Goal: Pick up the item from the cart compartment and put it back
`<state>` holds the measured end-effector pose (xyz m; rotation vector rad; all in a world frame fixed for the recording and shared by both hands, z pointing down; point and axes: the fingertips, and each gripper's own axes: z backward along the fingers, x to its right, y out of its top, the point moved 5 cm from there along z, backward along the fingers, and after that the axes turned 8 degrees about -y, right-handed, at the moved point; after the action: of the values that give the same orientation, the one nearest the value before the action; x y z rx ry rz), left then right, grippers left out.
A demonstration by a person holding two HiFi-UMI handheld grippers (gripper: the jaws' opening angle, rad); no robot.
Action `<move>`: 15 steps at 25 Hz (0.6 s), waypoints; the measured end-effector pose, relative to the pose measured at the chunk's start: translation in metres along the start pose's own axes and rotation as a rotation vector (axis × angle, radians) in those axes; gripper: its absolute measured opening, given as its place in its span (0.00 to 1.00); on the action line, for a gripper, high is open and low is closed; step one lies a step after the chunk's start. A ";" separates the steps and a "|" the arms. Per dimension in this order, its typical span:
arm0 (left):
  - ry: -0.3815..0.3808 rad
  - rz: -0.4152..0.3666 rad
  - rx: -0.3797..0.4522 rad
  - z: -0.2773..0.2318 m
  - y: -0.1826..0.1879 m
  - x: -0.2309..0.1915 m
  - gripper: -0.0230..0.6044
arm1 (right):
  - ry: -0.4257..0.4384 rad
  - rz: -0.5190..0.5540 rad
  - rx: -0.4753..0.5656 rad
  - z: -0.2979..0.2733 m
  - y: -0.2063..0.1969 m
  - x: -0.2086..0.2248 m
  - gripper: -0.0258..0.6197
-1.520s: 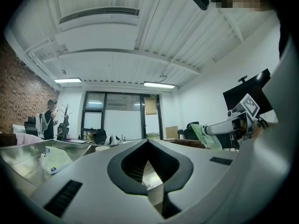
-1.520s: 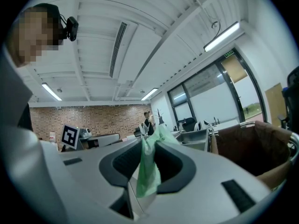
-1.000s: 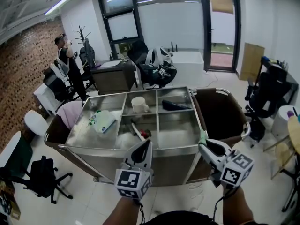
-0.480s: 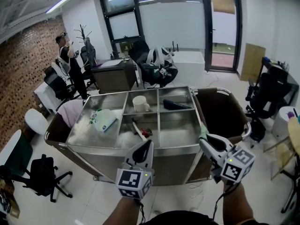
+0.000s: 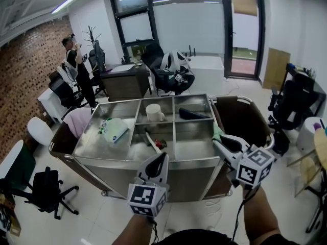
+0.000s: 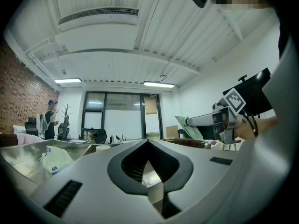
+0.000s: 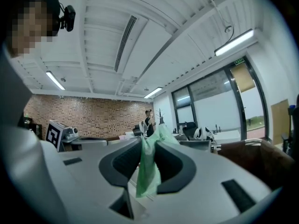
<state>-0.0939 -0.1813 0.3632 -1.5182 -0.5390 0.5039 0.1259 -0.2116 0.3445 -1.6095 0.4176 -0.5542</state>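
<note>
A steel cart (image 5: 189, 163) with several compartments stands before me. My right gripper (image 5: 216, 141) hovers at the right edge of its front right compartment, shut on a thin pale green piece (image 5: 217, 134). In the right gripper view that green piece (image 7: 149, 169) hangs pinched between the pads and sticks out past the tips. My left gripper (image 5: 159, 158) is over the cart's front rim, shut with nothing in it; its tips meet in the left gripper view (image 6: 148, 141). From there the right gripper (image 6: 188, 123) and its green piece (image 6: 190, 129) show at the right.
The compartments hold a white mug (image 5: 152, 113), a dark flat object (image 5: 191, 114), a pale packet (image 5: 114, 130) and a red-and-white tool (image 5: 154, 142). Brown bags (image 5: 240, 120) hang at the cart's ends. A person (image 5: 76, 60) stands at the back left among office chairs (image 5: 46, 193) and a desk (image 5: 125, 80).
My right gripper has risen and moved left toward the cart's right edge, rolling a little, with the green piece still in it. The left gripper has stayed put.
</note>
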 end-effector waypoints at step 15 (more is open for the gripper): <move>0.013 -0.022 0.003 0.006 0.004 -0.004 0.04 | 0.032 0.126 -0.090 -0.078 0.037 0.013 0.21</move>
<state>-0.1005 -0.1795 0.3592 -1.5098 -0.5445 0.4773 0.0934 -0.2872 0.3145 -1.6486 0.5707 -0.4713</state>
